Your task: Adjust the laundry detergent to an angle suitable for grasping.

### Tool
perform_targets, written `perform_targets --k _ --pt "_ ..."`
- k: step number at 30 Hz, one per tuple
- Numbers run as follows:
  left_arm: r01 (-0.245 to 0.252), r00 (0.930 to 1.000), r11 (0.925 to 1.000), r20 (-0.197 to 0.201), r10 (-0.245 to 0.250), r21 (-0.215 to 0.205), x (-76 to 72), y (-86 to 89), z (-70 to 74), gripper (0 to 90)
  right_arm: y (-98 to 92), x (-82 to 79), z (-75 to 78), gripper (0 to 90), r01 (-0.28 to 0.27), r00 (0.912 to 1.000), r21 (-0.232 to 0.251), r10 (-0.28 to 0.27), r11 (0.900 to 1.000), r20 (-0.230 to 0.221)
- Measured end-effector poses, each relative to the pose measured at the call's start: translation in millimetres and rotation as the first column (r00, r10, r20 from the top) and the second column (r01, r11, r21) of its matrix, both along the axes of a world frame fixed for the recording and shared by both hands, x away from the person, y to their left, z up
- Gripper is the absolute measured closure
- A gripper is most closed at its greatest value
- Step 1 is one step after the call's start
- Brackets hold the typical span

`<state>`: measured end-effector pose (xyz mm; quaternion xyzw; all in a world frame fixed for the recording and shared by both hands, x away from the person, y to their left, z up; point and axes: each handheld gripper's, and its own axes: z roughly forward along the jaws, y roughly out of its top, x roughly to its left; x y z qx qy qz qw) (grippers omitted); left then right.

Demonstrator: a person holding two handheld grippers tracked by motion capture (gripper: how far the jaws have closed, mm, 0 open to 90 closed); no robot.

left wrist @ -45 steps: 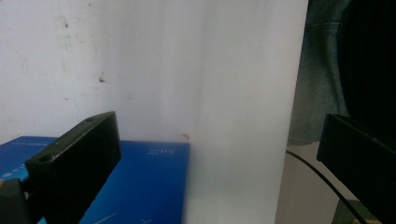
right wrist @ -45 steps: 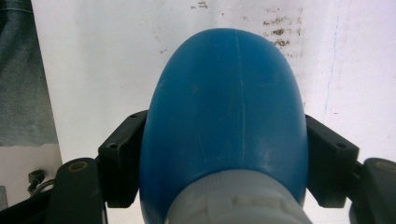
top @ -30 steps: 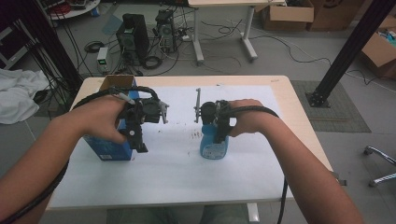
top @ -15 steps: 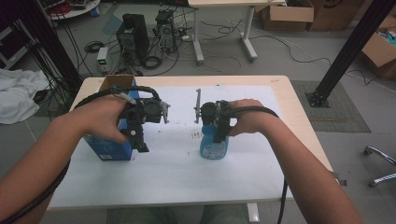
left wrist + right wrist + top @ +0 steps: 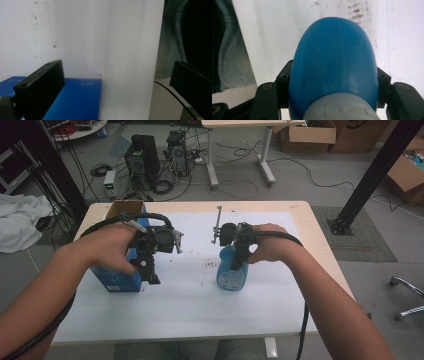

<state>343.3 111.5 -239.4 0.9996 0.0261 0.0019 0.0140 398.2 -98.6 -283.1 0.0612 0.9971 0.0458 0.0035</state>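
A blue spray-type bottle (image 5: 231,272) stands upright on the white sheet right of centre. My right gripper (image 5: 239,254) comes down from above and is shut on the blue bottle; in the right gripper view the jaws press both sides of the bottle (image 5: 334,62) just below its grey neck. A blue carton (image 5: 116,279) with an open brown top stands at the left. My left gripper (image 5: 151,270) hangs at the carton's right side, open. In the left gripper view its jaws stand wide apart, with the carton (image 5: 75,100) low beside the left jaw.
A white paper sheet (image 5: 190,305) with dark smudges (image 5: 210,265) covers the wooden table (image 5: 320,250). A thin metal stand (image 5: 218,222) rises behind the bottle. Beyond the table are computer towers (image 5: 142,152), cables, a black post (image 5: 375,170) and cardboard boxes.
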Motion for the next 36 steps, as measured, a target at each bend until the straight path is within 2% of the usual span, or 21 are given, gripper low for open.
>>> perform_targets --k 1,2,4,5,9,10,13,15,16,18,19,21,22,23,24,26,32,36 --pt "0.002 1.0 1.0 0.001 -0.002 0.0 -0.3 -0.5 0.2 0.3 0.0 0.0 0.0 38.3 0.0 1.0 0.0 0.0 1.0 0.0" --pt "0.005 1.0 1.0 0.002 -0.005 0.003 -0.6 -1.2 0.4 0.3 -1.0 2.8 -0.1 38.3 0.041 0.9991 -0.009 -0.041 0.999 0.003" --pt "0.01 0.9999 0.9999 0.003 -0.01 0.005 -1.4 -2.2 0.6 0.3 -1.3 3.9 -0.2 38.3 0.056 0.9984 -0.015 -0.056 0.998 0.004" --pt "0.008 1.0 1.0 0.002 -0.008 0.004 -2.2 -2.5 0.6 0.3 -2.5 8.0 -1.0 38.3 0.102 0.9948 -0.029 -0.102 0.994 -0.003" --pt "0.007 1.0 1.0 0.004 -0.007 0.001 -3.5 -2.7 0.5 0.3 -4.0 12.7 -1.3 38.3 0.185 0.9827 -0.026 -0.185 0.982 -0.003" --pt "0.008 1.0 1.0 0.002 -0.008 0.004 -3.8 -2.9 0.7 0.3 -4.0 12.7 -1.3 38.3 0.185 0.9827 -0.026 -0.185 0.982 -0.003" --pt "0.009 1.0 0.9999 0.003 -0.009 0.006 -4.9 -3.2 0.2 0.3 -7.2 17.7 -1.6 38.3 0.264 0.9646 0.001 -0.264 0.965 0.003" --pt "0.011 0.9999 0.9999 0.005 -0.011 0.005 -5.5 -3.7 -0.4 0.3 -7.2 20.6 -2.3 38.3 0.298 0.9547 -0.006 -0.298 0.955 0.006" --pt "0.011 0.9999 0.9999 0.005 -0.011 0.005 -5.5 -3.7 -0.4 0.3 -7.2 20.6 -2.3 38.3 0.298 0.9547 -0.006 -0.298 0.955 0.006" --pt "0.013 0.9999 0.9999 0.003 -0.013 0.004 -5.7 -4.1 -0.6 0.3 -5.4 22.5 -4.5 38.3 0.327 0.945 -0.013 -0.327 0.945 0.005" --pt "0.013 0.9999 0.9999 0.003 -0.013 0.004 -5.7 -4.1 -0.6 0.3 -5.4 22.5 -4.5 38.3 0.327 0.945 -0.013 -0.327 0.945 0.005" --pt "0.013 0.9999 0.9999 0.003 -0.013 0.004 -5.9 -4.2 -1.0 0.3 -4.6 24.6 -6.6 38.3 0.355 0.9349 -0.017 -0.355 0.935 0.007" --pt "0.012 0.9999 0.9999 0.001 -0.012 0.003 -6.1 -4.3 -1.4 0.3 -4.3 25.5 -7.0 38.4 0.376 0.9265 -0.015 -0.376 0.926 0.007" --pt "0.013 0.9999 0.9999 -0.001 -0.013 0.003 -6.3 -4.4 -2.0 0.3 -5.7 28.3 -8.2 38.4 0.411 0.9115 0.0 -0.411 0.912 -0.002" --pt "0.013 0.9999 0.9999 -0.001 -0.013 0.003 -6.3 -4.4 -2.0 0.3 -5.7 28.3 -8.2 38.4 0.411 0.9115 0.0 -0.411 0.912 -0.002" --pt "0.016 0.9999 0.9999 0.003 -0.016 0.003 -6.4 -4.3 -2.6 0.3 -7.1 30.7 -9.3 38.4 0.44 0.898 0.009 -0.44 0.898 -0.018" --pt "0.012 0.9999 0.9999 0.002 -0.012 0.002 -5.4 -2.6 -3.1 0.3 -4.6 32.7 -12.9 38.4 0.44 0.898 -0.007 -0.44 0.898 0.01" --pt "0.013 0.9999 0.9999 0.002 -0.013 0.0 -5.3 -2.0 -3.6 0.3 -4.9 33.7 -13.3 38.4 0.439 0.8987 -0.008 -0.439 0.899 0.01"
